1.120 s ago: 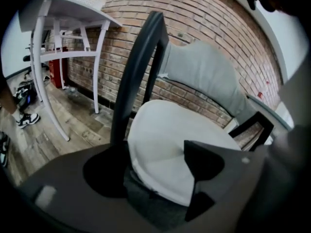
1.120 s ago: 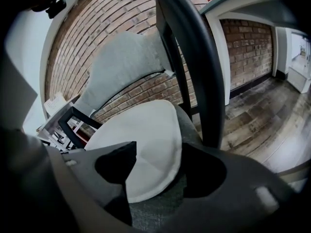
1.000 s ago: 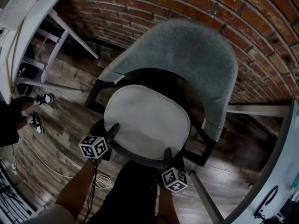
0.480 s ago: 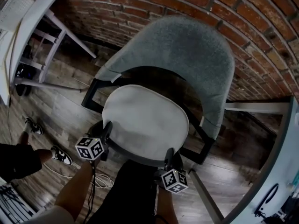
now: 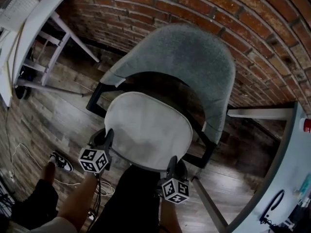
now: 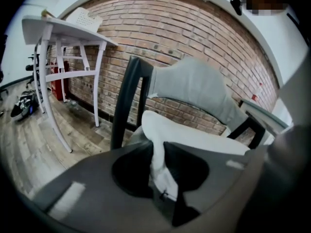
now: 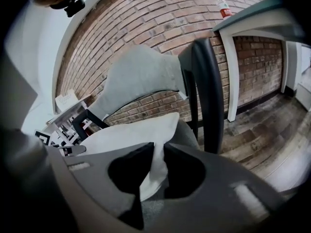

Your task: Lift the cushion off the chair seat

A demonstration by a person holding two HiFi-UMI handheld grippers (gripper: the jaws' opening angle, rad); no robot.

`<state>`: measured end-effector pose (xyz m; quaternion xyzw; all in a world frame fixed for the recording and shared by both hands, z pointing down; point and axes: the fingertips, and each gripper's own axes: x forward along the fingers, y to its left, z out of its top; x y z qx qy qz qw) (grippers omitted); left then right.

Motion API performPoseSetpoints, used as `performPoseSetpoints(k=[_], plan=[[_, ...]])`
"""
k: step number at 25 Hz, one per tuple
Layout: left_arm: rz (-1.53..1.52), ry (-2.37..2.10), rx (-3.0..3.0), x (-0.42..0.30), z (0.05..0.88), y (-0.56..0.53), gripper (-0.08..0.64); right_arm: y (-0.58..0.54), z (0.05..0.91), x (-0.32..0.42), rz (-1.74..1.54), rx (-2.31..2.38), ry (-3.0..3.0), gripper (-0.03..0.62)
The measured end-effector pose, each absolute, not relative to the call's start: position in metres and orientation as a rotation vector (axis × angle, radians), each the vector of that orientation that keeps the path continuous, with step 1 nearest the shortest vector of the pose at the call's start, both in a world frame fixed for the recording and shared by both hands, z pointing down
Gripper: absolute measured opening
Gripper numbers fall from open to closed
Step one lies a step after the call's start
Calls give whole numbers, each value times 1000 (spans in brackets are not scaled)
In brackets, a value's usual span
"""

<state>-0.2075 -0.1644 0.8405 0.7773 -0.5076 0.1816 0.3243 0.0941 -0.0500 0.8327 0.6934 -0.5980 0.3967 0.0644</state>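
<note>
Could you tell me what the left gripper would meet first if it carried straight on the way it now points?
The white cushion: the left gripper, its jaws closing, pinches its edge. Beyond it, probably the chair's grey backrest, though depth is unclear.

Left claw [image 5: 108, 137], right claw [image 5: 172, 162]: closing on cushion [image 5: 148, 129]

No text is legible: the left cube [image 5: 94, 159] and right cube [image 5: 175, 191] bear only square markers; the bottle [image 7: 223, 6] label, above the chair [image 7: 141, 76], is too small.
</note>
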Motion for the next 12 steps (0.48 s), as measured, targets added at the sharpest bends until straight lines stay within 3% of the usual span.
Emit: performPoseSetpoints(k=[12], plan=[[426,-1371,2115,-202,741,-166,58,-68,730,103,1045,2049,-1920,57]])
